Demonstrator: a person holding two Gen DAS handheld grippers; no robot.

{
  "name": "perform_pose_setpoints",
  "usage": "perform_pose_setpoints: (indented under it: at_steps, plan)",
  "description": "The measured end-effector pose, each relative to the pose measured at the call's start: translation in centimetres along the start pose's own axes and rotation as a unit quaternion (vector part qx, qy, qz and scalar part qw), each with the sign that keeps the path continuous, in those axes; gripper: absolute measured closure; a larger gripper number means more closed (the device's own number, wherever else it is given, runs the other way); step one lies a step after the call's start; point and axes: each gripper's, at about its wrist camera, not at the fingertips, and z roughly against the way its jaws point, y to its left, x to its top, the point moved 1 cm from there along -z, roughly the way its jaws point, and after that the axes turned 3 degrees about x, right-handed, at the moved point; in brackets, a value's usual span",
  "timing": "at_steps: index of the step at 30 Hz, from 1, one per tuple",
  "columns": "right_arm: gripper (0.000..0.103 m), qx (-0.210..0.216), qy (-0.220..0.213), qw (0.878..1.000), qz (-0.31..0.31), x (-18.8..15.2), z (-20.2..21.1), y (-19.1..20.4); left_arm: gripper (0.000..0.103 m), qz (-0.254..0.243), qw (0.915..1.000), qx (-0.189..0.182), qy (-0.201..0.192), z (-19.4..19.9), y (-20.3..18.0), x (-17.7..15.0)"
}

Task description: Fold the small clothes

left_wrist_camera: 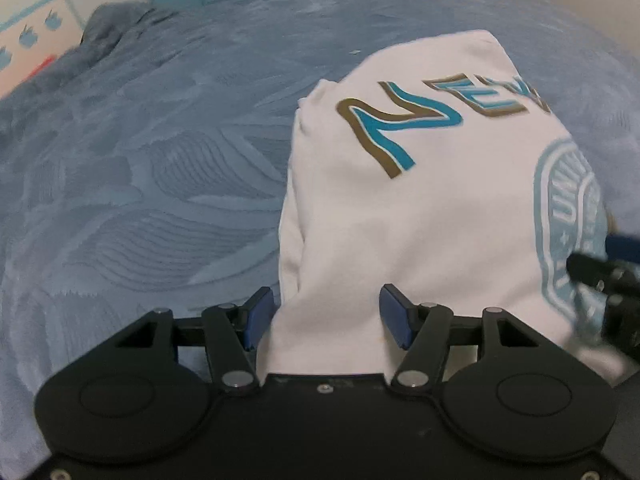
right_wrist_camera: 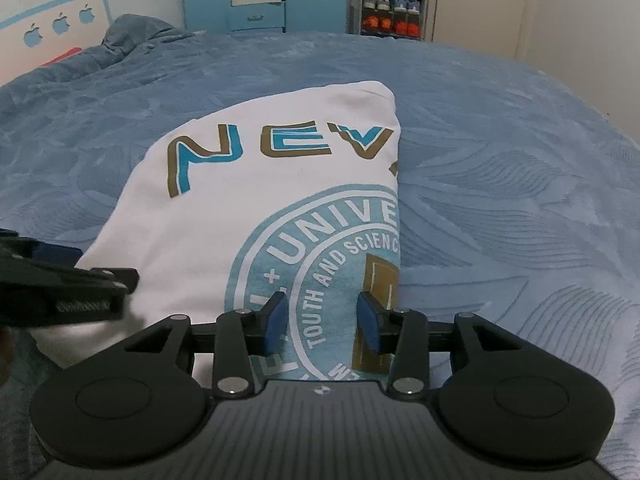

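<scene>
The left hand-held gripper is standing with jaws spread, its blue pads straddling the near left corner of the white T-shirt at the lower centre of the frame, clamping nothing. The right hand-held gripper is likewise standing open over the near right part of the shirt, above its round blue crest, and each tool is showing at the side edge of the other's view. The shirt, already folded narrow, is lying on the blue bedspread, its long axis running away from both grippers toward the upper frame. Judging by this layout, both are equally near the hem, and open bedspread is lying on every side for carrying it forward.
</scene>
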Motion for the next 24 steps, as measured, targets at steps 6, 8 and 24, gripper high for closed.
perform_pose_setpoints:
  at_steps: [6, 8, 24]
  plan:
    - [0.052, 0.006, 0.001, 1.000, -0.008, 0.6, 0.4, -0.3, 0.042, 0.004, 0.9999, -0.004, -0.015, 1.3, 0.6, 0.8]
    - [0.050, 0.021, -0.018, 1.000, 0.006, 1.1, 1.1, -0.8, 0.042, -0.009, 0.9989, 0.005, -0.045, 2.5, 1.0, 1.6]
    - [0.011, 0.211, 0.025, 0.958, -0.190, 3.7, -7.2, -11.1, 0.044, 0.124, 0.9746, -0.187, 0.001, -4.9, 8.1, 3.3]
